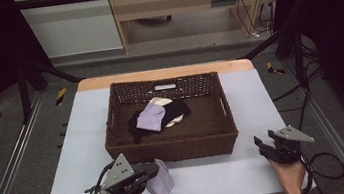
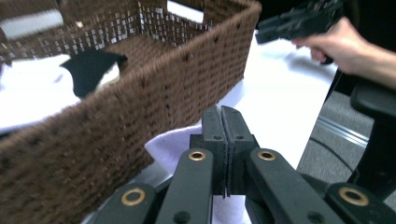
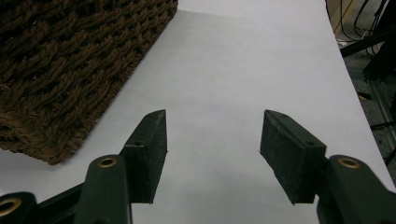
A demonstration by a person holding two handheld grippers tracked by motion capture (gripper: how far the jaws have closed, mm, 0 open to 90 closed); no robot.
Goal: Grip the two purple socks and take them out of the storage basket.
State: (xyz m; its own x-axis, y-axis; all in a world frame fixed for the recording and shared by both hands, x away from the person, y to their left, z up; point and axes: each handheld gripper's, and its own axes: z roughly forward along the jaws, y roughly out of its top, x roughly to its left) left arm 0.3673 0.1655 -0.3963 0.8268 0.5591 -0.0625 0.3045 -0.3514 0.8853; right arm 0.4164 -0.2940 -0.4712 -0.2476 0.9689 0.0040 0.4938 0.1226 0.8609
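Note:
A brown woven basket (image 1: pixel 115 143) stands in the middle of the table and holds a lavender cloth (image 1: pixel 150 118), a black cloth (image 1: pixel 177 108) and a cream cloth (image 1: pixel 159 100). In front of its near left corner my left gripper (image 1: pixel 155 171) is shut on another lavender cloth (image 1: pixel 160 183), which hangs just above the table. The left gripper view has the jaws pressed together (image 2: pixel 223 122) with that pale cloth (image 2: pixel 173 144) below them, beside the basket wall (image 2: pixel 140 107). My right gripper (image 1: pixel 263 143) is open over the table's near right part, its jaws (image 3: pixel 212 140) wide apart with nothing between them.
The table is covered with a pale sheet (image 1: pixel 81 154). The basket's right front corner (image 3: pixel 70 70) lies to the left of the right gripper. Metal frame rails and cables (image 1: pixel 319 158) run along the table's sides. A wooden cabinet (image 1: pixel 173 6) stands behind.

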